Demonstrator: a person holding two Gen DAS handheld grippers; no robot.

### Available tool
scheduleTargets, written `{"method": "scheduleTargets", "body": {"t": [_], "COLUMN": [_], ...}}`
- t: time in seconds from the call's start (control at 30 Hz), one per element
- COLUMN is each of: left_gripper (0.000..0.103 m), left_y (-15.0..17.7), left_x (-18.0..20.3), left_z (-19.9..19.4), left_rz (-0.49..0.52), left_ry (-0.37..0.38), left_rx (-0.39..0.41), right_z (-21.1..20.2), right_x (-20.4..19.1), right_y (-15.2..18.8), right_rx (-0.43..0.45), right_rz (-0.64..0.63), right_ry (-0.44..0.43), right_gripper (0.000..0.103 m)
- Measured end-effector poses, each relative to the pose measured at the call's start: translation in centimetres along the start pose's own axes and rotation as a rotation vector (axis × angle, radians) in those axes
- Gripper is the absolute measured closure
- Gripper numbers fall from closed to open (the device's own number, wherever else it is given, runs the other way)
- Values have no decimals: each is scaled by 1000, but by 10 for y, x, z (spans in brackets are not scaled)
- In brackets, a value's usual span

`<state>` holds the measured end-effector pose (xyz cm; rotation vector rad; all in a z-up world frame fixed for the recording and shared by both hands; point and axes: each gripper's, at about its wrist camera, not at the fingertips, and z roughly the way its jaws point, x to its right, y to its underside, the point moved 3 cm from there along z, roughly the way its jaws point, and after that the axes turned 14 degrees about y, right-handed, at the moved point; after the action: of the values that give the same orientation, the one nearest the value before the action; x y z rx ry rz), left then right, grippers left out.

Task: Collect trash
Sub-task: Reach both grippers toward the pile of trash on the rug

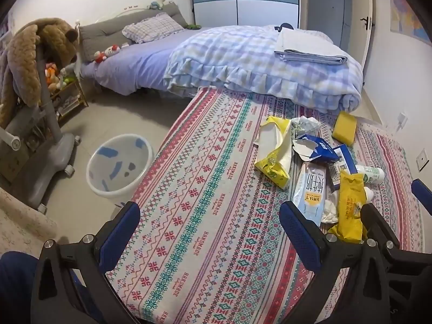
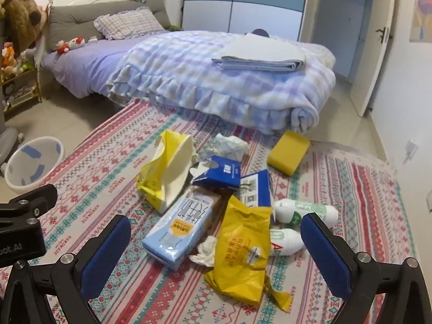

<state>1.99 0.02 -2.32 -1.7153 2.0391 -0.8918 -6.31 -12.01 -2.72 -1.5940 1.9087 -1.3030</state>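
Note:
A pile of trash lies on a patterned tablecloth (image 2: 108, 167): a torn yellow box (image 2: 167, 170), a light blue milk carton (image 2: 178, 229), a yellow wrapper (image 2: 240, 251), blue cartons (image 2: 224, 175), two small white bottles (image 2: 305, 212), crumpled tissue (image 2: 229, 143) and a yellow sponge (image 2: 289, 152). My right gripper (image 2: 216, 245) is open, low over the carton and wrapper, touching neither. My left gripper (image 1: 210, 232) is open above bare cloth, left of the pile (image 1: 310, 162). A white bin with blue patches (image 1: 118, 164) stands on the floor left of the table.
A bed with a folded checked blanket (image 1: 264, 64) and a folded towel (image 1: 310, 48) lies just behind the table. A grey chair base (image 1: 54, 156) and a shelf of toys (image 1: 62, 81) stand on the floor at the left. An open door (image 2: 375, 40) is at the right.

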Motion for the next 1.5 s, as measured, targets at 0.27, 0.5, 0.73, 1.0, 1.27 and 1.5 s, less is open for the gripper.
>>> {"method": "scheduleTargets", "body": {"t": [0.27,0.5,0.73,1.0,1.27,1.5], "left_gripper": [0,0,0,0,0,0], "left_y": [1,2,4,6,6,2], "left_x": [3,-1,0,3,5,12], "left_z": [-2,3,4,4,9,25], "left_rz": [-2,12,14,18,32,65], "left_ry": [0,-17,-17,-11,-14,28], "left_rx": [-9,13,14,10,-13,-62], "right_z": [5,9,8,11,12,20], "right_x": [0,2,3,5,8,20], "right_y": [5,9,6,8,7,8], "right_rx": [-8,-8,-8,-11,-15,-89], "right_rz": [-16,-5,0,7,32,115], "right_ry": [-1,-5,-2,-2,-20,-55], "right_gripper": [0,0,0,0,0,0]}}
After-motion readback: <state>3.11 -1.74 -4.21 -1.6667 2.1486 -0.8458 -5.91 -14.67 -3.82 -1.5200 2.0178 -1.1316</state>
